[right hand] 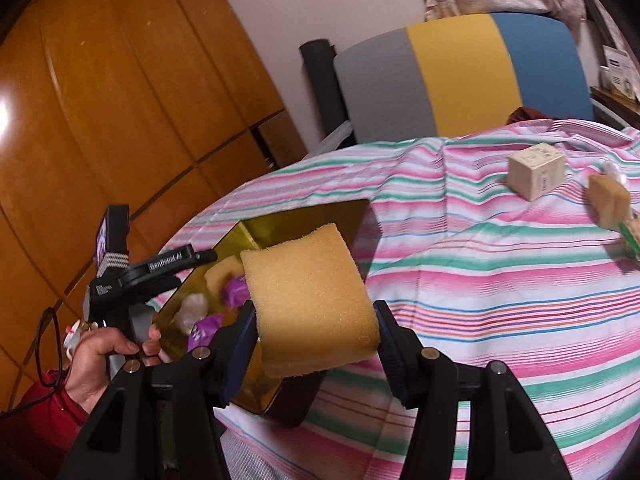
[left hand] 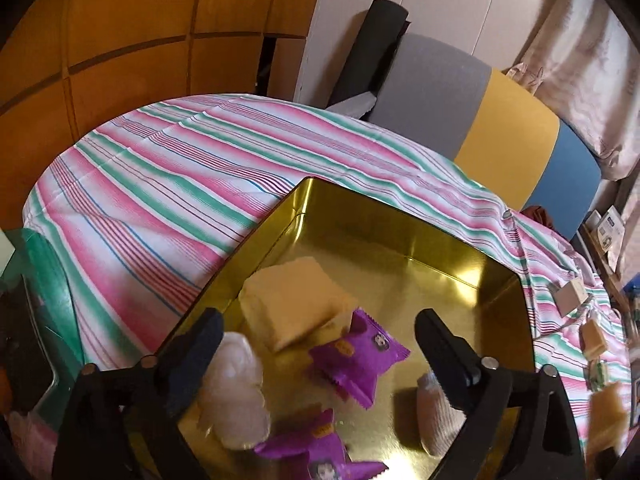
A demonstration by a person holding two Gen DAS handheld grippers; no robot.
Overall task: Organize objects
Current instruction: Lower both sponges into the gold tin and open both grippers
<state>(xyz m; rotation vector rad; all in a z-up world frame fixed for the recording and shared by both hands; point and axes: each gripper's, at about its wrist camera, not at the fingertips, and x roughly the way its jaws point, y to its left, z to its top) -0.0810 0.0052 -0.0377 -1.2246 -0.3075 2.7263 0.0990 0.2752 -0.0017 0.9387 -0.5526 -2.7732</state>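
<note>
Right now the step in hand looks like carrying the yellow sponge over to the gold tin and setting it inside with the things already gathered there. The right gripper has its jaws clamped on the sponge's lower end, so the block stands up and forward between them, hanging in the air just past the tin's near corner and above the striped cloth on the table.

From the left wrist view, the left gripper hovers over the tin with its jaws spread wide and nothing pressed between them. Below it lie another yellow sponge, a purple packet and a pale crinkled wrapper; a second purple packet sits at the bottom edge.

To do this well, I would bring the sponge over the bare far part of the tin floor rather than onto the pile, since the soft block could bounce or tip off the packets. Lowering it until it nearly rests before letting go should keep it from rolling over the rim. The left gripper is best drawn aside first, as both tools would otherwise crowd the same opening.

Still out on the cloth to the right are a pale cube and a brown block, well apart from the tin, so more trips seem to remain.
</note>
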